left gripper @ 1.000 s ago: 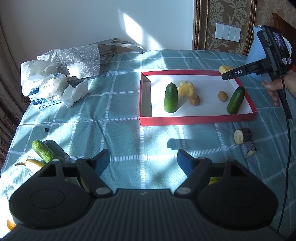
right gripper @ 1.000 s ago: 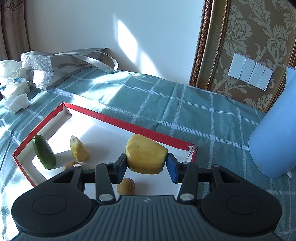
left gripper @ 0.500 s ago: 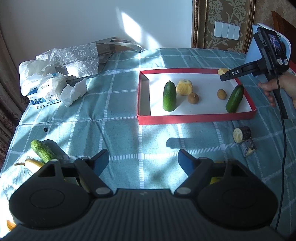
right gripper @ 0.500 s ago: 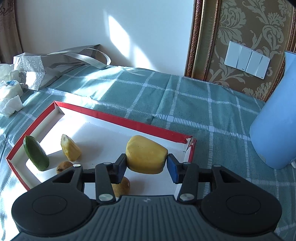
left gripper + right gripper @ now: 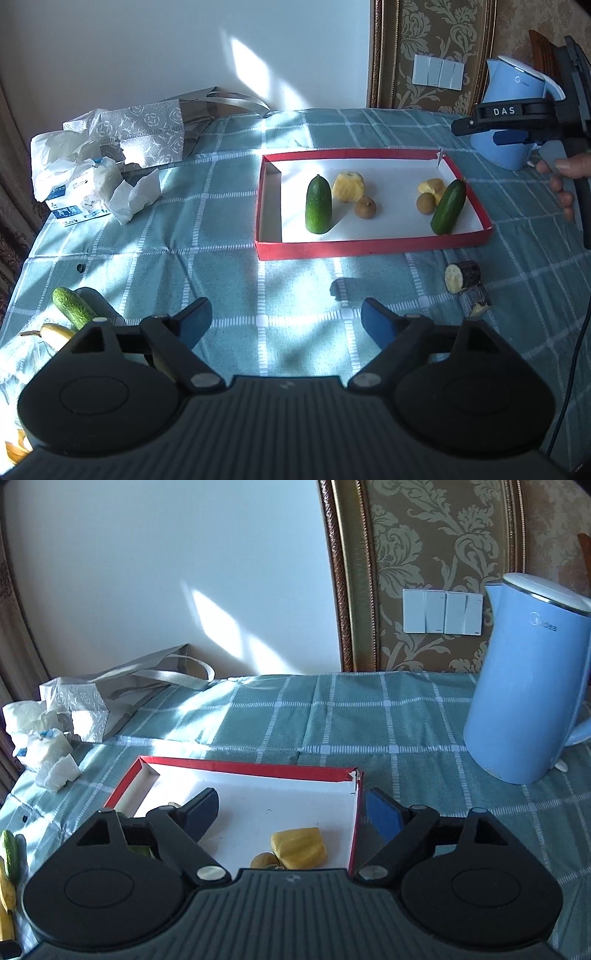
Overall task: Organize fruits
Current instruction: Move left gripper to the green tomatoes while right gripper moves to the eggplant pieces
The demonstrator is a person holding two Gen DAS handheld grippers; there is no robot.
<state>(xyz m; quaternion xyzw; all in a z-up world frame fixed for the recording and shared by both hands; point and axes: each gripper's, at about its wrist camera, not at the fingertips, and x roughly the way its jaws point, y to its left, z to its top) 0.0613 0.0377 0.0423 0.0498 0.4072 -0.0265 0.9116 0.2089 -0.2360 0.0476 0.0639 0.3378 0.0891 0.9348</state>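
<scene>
Both the right claw (image 5: 290, 806) and left claw (image 5: 286, 319) are spread wide, gripping nothing; the yellow fruit chunk (image 5: 298, 847) lies inside the red tray (image 5: 243, 766), touching a kiwi (image 5: 264, 860)

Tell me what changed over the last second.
The right tool let go of the yellow fruit chunk, which now lies in the red-rimmed white tray beside a brown kiwi; the tool opened and lifted away. The left tool stayed open; other produce unmoved.
</scene>
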